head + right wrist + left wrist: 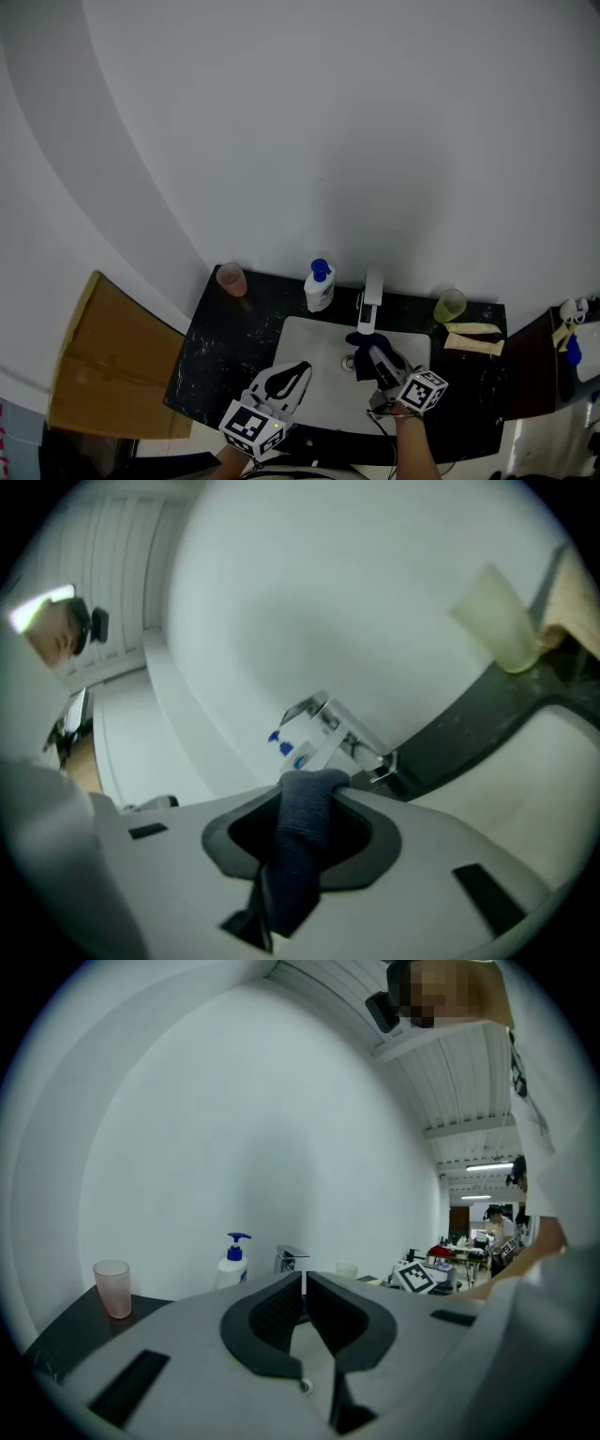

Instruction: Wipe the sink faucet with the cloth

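Faucet [372, 289] stands at the middle of the sink's [300, 330] back rim, on the black counter [220, 342]. Starting at your left, a cardboard box [108, 361] sits off the counter's left edge, and a pink cup [231, 279] stands in the back left corner. Your left gripper [298, 368] hovers over the sink's front left part, its jaws drawn together to a sliver with nothing in them. A soap bottle [319, 286] stands just left of the faucet, so room is tight on that side. Your right gripper [370, 354] is clamped on the dark blue cloth [361, 342], which bunches over the jaw tips just below the spout; whether it touches the spout cannot be made out. Right of the faucet the counter runs open as far as a green cup [449, 306] near the back edge.
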A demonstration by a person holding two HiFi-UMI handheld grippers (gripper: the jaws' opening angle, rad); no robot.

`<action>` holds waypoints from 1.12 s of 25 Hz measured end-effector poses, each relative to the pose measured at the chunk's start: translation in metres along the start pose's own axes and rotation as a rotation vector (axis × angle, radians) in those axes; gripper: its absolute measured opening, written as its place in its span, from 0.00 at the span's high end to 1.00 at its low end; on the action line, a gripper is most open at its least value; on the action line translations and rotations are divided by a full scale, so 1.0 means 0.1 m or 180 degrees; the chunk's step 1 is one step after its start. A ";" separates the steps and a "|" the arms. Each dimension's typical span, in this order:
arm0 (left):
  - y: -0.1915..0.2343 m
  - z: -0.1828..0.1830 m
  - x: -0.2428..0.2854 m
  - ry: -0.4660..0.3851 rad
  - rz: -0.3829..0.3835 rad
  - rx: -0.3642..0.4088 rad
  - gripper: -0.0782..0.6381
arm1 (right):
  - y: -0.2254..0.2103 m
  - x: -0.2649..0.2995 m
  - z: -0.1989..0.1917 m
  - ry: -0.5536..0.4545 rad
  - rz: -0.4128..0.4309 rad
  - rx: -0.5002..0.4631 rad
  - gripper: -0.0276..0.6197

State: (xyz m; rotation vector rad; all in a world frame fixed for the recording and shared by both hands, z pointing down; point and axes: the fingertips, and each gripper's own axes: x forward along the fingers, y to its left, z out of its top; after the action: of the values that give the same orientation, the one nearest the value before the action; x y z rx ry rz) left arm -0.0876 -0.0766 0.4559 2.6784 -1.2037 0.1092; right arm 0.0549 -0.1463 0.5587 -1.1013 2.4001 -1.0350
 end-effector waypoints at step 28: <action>-0.13 0.05 0.15 0.0005 -0.0102 0.0020 0.87 | 0.01 0.15 -0.05 0.0390 -0.0015 -0.0576 0.79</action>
State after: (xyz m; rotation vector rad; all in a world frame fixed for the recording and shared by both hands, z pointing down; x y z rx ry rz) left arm -0.0686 -0.0801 0.4517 2.7012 -1.1613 0.1103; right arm 0.0415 -0.1550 0.5620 -1.1325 2.6335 -0.9264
